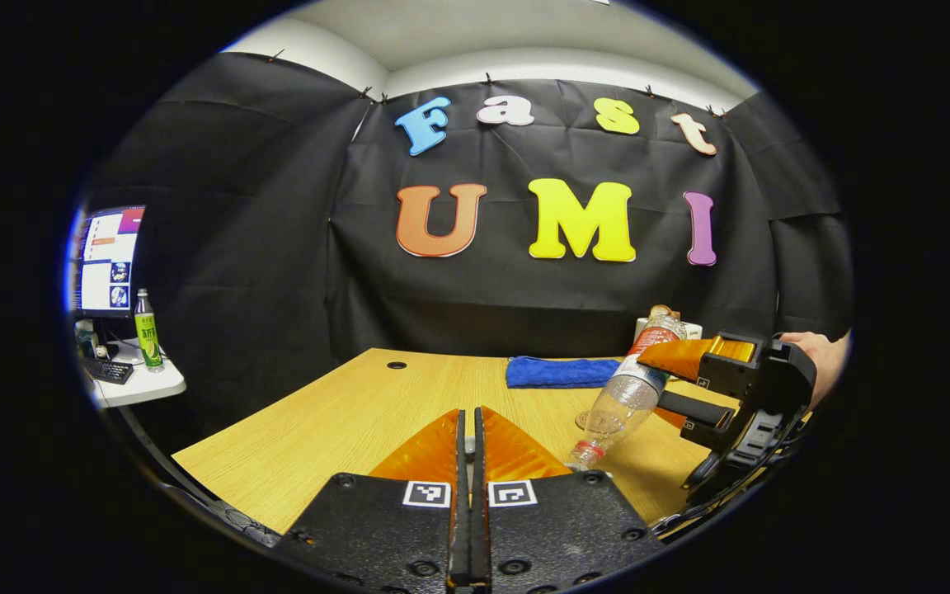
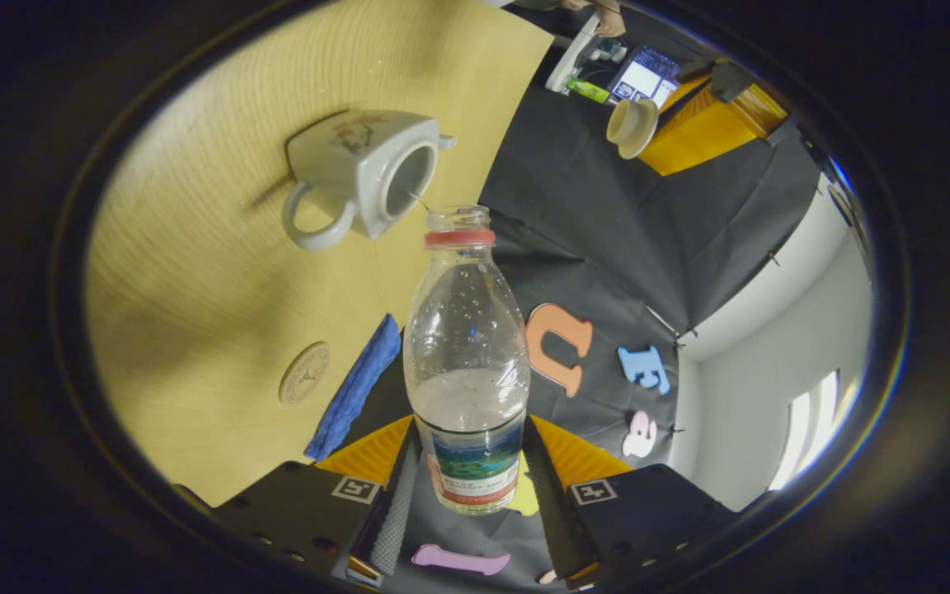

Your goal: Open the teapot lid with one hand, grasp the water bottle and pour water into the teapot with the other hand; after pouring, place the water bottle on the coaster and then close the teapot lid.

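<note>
Your right gripper (image 2: 467, 495) is clenched on the water bottle (image 2: 465, 363), both fingers pressing on its labelled lower body; the bottle is uncapped and tipped so that its open neck points toward the teapot (image 2: 364, 169), with a thin thread of water running from the neck toward the teapot's open mouth; some water sits in the bottle's body near the label. The teapot stands on the wooden table (image 2: 195, 272) with its lid off; in the right gripper view the teapot lid (image 2: 632, 125) hangs farther off, at the tips of your left gripper. In the left gripper view your left gripper (image 1: 467, 450) has its fingers drawn nearly together, with only a narrow slit between them; something small shows in that slit, too little of it to tell what it is. The round coaster (image 2: 304, 373) lies bare on the table, just beside a folded blue cloth (image 2: 355, 388) and well apart from the teapot; your hand (image 1: 813, 363) on the right gripper shows at the right of the left gripper view.
</note>
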Available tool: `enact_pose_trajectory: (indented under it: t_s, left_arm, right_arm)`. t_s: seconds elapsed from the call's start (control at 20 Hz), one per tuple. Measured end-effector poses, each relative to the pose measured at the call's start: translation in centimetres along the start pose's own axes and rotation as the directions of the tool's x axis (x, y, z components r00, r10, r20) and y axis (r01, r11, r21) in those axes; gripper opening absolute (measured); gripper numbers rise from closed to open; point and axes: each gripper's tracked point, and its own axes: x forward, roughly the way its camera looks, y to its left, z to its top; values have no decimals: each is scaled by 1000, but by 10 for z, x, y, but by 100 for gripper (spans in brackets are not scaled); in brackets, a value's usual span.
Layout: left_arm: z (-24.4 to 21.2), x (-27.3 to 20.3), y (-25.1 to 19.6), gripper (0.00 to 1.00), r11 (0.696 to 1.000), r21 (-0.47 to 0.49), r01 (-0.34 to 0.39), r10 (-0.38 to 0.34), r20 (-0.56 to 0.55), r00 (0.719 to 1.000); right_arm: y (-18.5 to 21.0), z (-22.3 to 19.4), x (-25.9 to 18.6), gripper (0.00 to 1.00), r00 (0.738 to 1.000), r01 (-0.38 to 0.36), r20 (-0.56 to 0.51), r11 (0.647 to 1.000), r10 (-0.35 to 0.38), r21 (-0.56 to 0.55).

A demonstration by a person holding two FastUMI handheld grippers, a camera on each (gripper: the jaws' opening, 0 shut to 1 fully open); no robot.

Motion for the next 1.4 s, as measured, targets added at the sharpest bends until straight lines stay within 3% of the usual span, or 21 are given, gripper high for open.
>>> enact_pose_trajectory:
  t_s: [0.45,0.6,0.7,0.8,0.85,1.05,1.1,1.15,1.3,1.4]
  left_arm:
    - [6,-3,0,3,1000,0,-2,2,11,1000]
    - [8,-5,-1,3,1000,3,-3,3,14,1000]
    - [11,-6,0,3,1000,1,-5,5,21,1000]
    - [12,-5,0,3,1000,3,-6,6,25,1000]
    - [11,-5,0,3,1000,2,-7,7,25,1000]
    - [13,-6,-4,3,1000,2,1,-1,27,1000]
    - [13,-7,-5,3,1000,4,3,-3,28,1000]
    - [14,-8,-6,3,1000,7,5,-5,30,1000]
    - [16,-8,-9,3,1000,16,9,-10,31,999]
    - [16,-8,-10,3,1000,16,13,-14,32,999]
  right_arm:
    - [12,-1,-2,69,999,-40,-10,995,41,97]
    - [32,0,-5,68,990,-133,-14,961,141,243]
    - [37,0,-8,70,987,-149,-15,932,163,331]
    - [39,-1,-10,70,985,-145,-17,886,170,440]
    - [43,0,-11,70,981,-158,-14,847,192,507]
    - [46,5,-18,70,962,-199,25,641,271,741]
    - [43,2,-17,68,961,-196,16,644,275,740]
    - [33,-2,-14,69,969,-166,-14,691,247,704]
    - [3,-20,-12,68,993,1,-103,903,48,430]
    - [11,-15,-12,68,996,34,-84,954,-9,299]
